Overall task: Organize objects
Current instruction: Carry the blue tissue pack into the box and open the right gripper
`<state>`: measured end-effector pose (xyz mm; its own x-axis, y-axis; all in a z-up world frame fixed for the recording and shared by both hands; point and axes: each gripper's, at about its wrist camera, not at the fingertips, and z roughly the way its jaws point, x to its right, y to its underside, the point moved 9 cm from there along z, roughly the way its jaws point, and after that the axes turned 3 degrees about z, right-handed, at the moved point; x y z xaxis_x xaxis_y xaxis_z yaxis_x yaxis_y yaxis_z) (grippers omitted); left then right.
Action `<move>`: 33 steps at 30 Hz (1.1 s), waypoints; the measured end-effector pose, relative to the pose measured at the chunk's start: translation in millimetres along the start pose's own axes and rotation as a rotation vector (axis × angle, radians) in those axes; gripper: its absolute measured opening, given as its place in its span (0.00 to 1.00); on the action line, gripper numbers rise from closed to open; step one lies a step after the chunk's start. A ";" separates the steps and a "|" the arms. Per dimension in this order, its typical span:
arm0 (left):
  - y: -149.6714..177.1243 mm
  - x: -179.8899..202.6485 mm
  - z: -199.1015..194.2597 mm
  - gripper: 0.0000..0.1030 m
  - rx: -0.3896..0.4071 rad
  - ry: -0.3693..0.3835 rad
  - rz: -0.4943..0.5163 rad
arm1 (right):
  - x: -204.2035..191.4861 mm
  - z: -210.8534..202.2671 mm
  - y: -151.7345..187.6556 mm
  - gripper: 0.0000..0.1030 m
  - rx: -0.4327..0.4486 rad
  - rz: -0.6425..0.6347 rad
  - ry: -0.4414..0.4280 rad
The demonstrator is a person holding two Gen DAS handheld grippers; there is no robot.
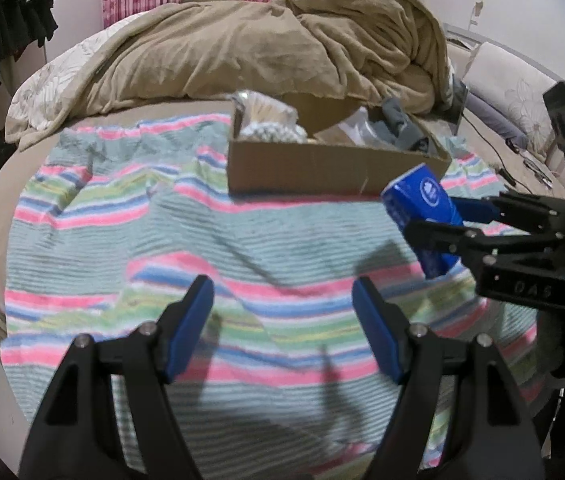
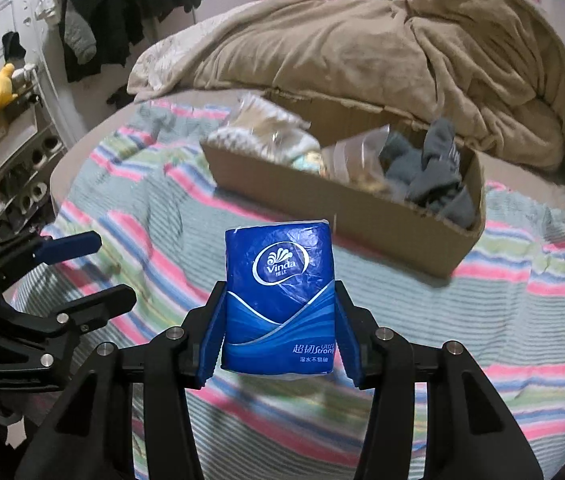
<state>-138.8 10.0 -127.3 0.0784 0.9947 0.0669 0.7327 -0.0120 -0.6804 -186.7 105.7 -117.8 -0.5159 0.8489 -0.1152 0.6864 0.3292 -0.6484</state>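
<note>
My right gripper (image 2: 280,300) is shut on a blue Vinda tissue pack (image 2: 278,300) and holds it above the striped towel, short of the cardboard box (image 2: 346,212). The pack also shows in the left wrist view (image 1: 422,216), held by the right gripper (image 1: 428,220) near the box's front right corner. The box (image 1: 322,164) holds plastic bags of small items and grey cloth (image 2: 434,172). My left gripper (image 1: 282,304) is open and empty above the towel; it also shows in the right wrist view (image 2: 102,268).
A striped towel (image 1: 202,232) covers the bed. A rumpled tan blanket (image 1: 282,40) lies behind the box. Cables and small items (image 1: 522,160) lie at the bed's right. Dark clothes (image 2: 122,12) hang at the left, above a shoe shelf (image 2: 22,184).
</note>
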 end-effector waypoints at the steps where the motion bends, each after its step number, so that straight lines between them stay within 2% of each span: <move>1: -4.3 -1.2 0.0 0.71 0.005 0.002 0.000 | -0.2 -0.7 -3.9 0.50 0.003 0.000 -0.001; 20: -70.8 -19.2 18.7 0.71 0.070 0.028 0.019 | 9.9 -0.2 -75.9 0.50 0.063 0.042 0.022; 33: -106.7 -42.9 44.0 0.71 0.096 0.047 0.009 | 23.2 36.3 -107.1 0.50 0.040 0.087 0.062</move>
<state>-250.1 -26.8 -89.6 0.1178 0.9887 0.0928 0.6639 -0.0089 -0.7478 -290.7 75.2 -78.3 -0.4219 0.8978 -0.1264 0.7057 0.2376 -0.6675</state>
